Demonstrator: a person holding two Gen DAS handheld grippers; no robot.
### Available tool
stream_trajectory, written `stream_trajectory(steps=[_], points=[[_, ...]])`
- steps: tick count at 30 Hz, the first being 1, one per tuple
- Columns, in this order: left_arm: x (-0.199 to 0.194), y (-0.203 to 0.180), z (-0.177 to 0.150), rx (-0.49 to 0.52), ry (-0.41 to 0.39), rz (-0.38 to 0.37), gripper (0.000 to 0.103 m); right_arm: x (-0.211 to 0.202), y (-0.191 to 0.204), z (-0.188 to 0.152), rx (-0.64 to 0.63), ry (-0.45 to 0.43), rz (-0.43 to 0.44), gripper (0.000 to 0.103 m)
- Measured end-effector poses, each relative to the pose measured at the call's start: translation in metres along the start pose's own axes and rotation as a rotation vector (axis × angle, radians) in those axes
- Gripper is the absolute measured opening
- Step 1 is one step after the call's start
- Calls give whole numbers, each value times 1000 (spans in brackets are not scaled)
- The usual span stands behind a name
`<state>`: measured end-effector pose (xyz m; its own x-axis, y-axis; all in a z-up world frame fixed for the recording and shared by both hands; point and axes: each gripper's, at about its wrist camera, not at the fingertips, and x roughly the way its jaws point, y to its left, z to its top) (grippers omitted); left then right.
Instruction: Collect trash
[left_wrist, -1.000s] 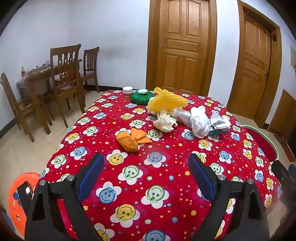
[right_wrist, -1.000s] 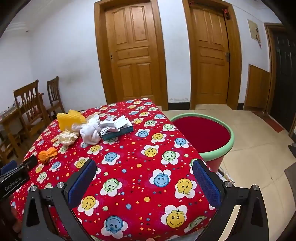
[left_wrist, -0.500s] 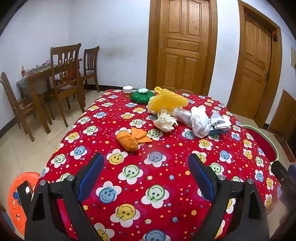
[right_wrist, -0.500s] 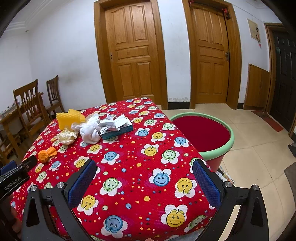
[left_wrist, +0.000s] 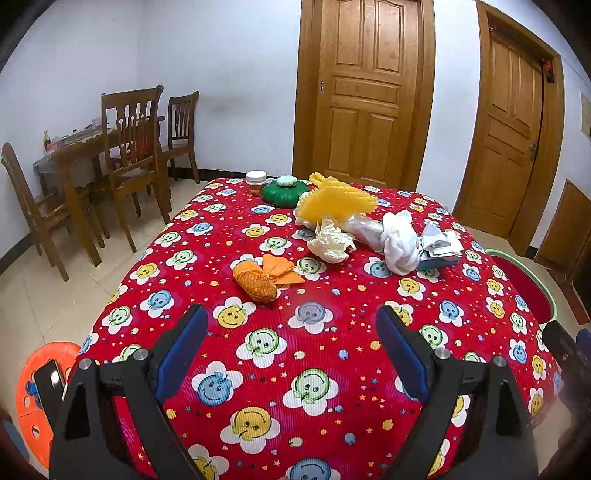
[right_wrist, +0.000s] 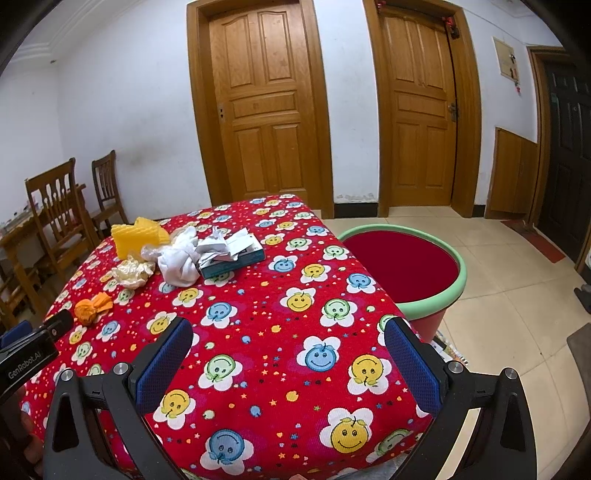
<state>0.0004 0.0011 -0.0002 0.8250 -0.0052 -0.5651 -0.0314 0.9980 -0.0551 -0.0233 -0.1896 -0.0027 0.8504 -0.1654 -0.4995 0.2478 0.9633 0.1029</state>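
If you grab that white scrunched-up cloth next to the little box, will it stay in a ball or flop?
The white knotted cloth looks soft and wrinkled, so it would probably sag and dangle. It seems light for its size. Its loose folds touch the teal box, so it might nudge the papers.

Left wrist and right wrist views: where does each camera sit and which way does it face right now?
Left wrist: sits on the left gripper at the table's near edge, faces across the tablecloth toward the orange wrapper; both open fingers show.
Right wrist: sits on the right gripper at the near edge, faces the red bin and doors; its open fingers and the left gripper's body show.
Shared: tablecloth, wrapper, white rag, bin.
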Motion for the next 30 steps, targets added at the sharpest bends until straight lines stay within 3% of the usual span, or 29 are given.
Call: stream_trajectory(steps=[30], points=[[-1,1,-3,-2,3,-1,92,-1,0,2,-3,-4,-2,103]])
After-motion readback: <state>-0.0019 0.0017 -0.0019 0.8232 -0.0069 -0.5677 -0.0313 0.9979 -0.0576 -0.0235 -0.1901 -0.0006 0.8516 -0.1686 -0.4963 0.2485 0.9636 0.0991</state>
